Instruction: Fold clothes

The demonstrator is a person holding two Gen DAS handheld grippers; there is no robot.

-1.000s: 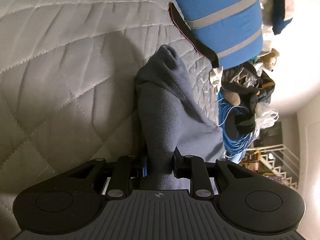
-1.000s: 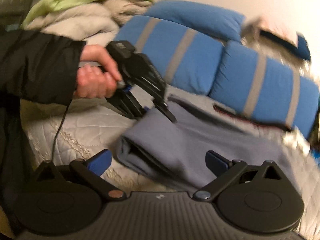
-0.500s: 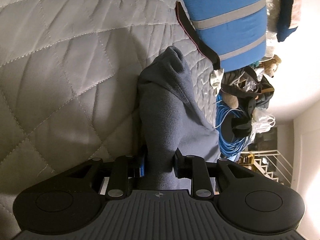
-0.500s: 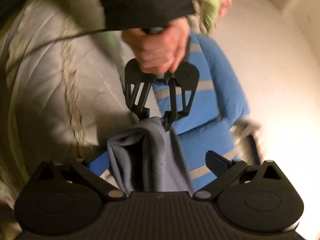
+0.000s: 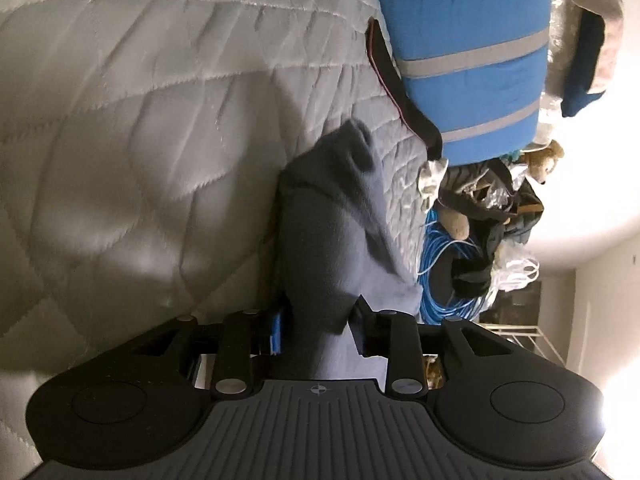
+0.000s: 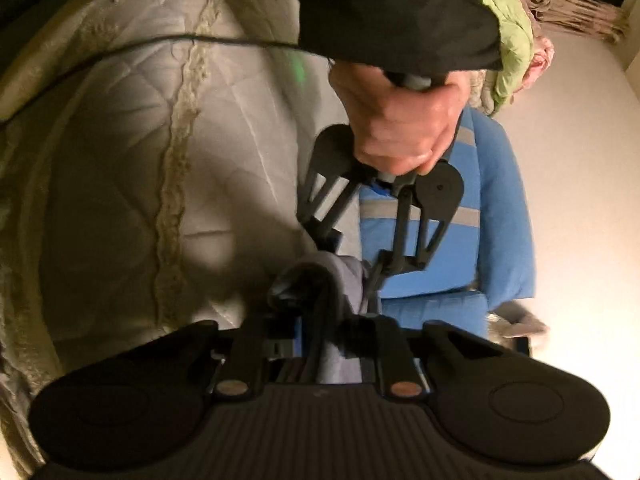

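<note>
Now both the left gripper (image 5: 318, 330) and the right gripper (image 6: 320, 338) clamp the grey garment (image 5: 320, 248).

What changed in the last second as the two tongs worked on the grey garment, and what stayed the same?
The right tongs rolled over, came down onto the folded grey fleece garment and have just closed on its edge, having stood wide open before. The left tongs kept their grip on the garment, their jaws opening slightly. The quilted beige bedspread and blue striped cushions stayed put.

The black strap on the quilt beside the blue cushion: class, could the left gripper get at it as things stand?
Probably not yet: the left gripper is clamped on the grey garment, which bunches toward the black strap.
</note>
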